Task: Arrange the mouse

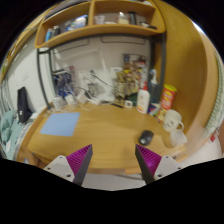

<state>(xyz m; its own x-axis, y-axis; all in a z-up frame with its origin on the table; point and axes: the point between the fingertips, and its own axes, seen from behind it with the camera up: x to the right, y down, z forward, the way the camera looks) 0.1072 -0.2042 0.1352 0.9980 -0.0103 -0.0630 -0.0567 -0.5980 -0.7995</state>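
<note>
A small black mouse (146,136) lies on the wooden desk (100,130), toward its right side, just left of a white mug (172,122). A blue mouse mat (60,124) lies on the left part of the desk. My gripper (113,160) is well back from the desk's front edge, open and empty, its magenta pads (80,160) spread wide. The mouse is ahead of the right finger (148,160) and beyond it; nothing stands between the fingers.
At the back of the desk stand several bottles, cups and figures (128,88), with a white bottle (143,101) and an orange can (167,97) at the right. A wooden shelf (100,22) hangs above. A dark monitor (22,102) stands at the left.
</note>
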